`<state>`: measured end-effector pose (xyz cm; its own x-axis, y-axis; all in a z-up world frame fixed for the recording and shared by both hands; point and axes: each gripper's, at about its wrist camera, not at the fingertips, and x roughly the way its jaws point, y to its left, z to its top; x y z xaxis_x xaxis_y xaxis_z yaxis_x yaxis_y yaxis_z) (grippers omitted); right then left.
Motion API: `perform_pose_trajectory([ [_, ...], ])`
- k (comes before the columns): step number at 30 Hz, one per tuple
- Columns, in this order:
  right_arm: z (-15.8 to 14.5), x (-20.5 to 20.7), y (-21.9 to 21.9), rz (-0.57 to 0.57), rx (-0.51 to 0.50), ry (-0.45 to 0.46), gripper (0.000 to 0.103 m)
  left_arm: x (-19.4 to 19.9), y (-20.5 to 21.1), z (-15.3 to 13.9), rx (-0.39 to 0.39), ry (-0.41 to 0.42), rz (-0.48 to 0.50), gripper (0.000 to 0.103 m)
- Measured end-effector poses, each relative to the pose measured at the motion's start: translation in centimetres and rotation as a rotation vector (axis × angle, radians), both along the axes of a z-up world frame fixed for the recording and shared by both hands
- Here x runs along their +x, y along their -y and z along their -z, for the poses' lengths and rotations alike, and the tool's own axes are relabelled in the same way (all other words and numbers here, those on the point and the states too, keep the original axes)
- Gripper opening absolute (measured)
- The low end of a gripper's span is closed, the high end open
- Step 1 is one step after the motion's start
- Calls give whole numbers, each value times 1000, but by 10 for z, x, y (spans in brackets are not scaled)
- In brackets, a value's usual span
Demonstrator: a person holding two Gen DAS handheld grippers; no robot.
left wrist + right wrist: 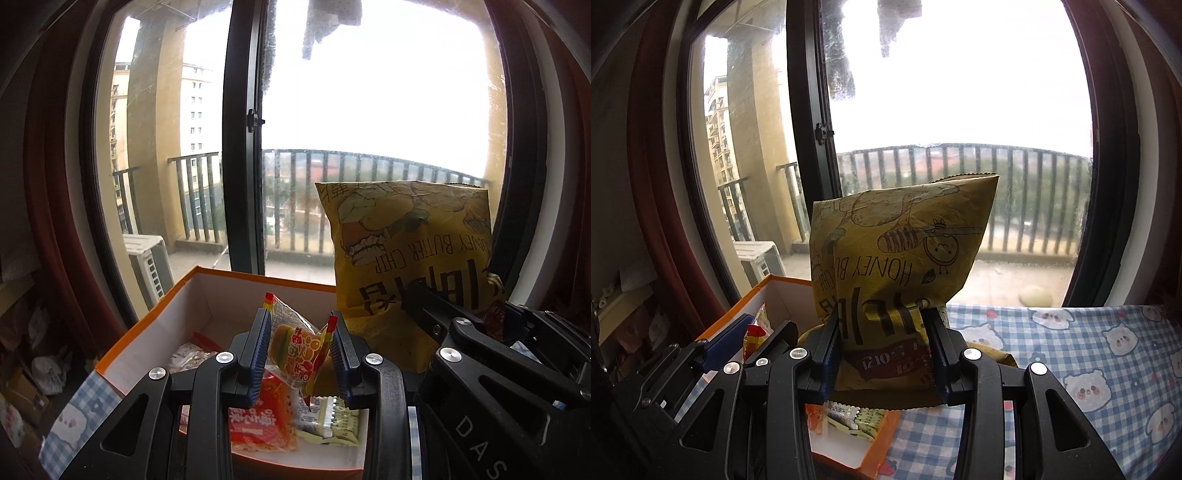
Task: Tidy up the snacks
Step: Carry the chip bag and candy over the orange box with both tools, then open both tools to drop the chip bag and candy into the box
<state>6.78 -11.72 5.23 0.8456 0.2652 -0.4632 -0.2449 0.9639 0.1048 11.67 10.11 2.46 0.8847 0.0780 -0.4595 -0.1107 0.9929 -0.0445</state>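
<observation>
Currently, left gripper (299,354): clamped on small candy packet (295,350) above orange box (155,314).
Right gripper (882,354): squeezing upside-down chip bag (901,258).
Advice: lower both gently inside before letting go.

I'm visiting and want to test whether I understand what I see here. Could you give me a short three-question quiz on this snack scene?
1. True or false: the left tool holds a small clear snack packet above the orange box.
2. Which does the right tool grip? A) a red can B) the yellow Honey Butter Chip bag C) nothing
3. Fill in: the cloth under the box is blue-and-white ____ with little animal faces.

Key: 1 true; 2 B; 3 checked.
</observation>
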Motion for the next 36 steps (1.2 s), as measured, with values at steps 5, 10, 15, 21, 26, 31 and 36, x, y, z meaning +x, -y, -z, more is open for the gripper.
perform_pose_trajectory([
  [5,11,14,-32,-26,-16,-29,44,11,-25,13,-13,-36,-19,31],
  [10,27,27,-62,-56,-45,-60,44,21,-48,29,-37,-69,-47,31],
  [15,39,38,-89,-87,-78,-77,44,30,-72,42,-82,-86,-92,32],
  [21,56,51,-118,-142,-103,-112,44,32,-92,57,-80,-140,-189,40],
  [26,64,60,-127,-161,-92,-147,45,35,-96,59,-60,-187,-232,55],
  [31,68,63,-127,-185,-62,-183,45,35,-94,58,-18,-231,-248,59],
  [36,68,60,-120,-203,-52,-216,50,33,-90,60,12,-230,-207,68],
])
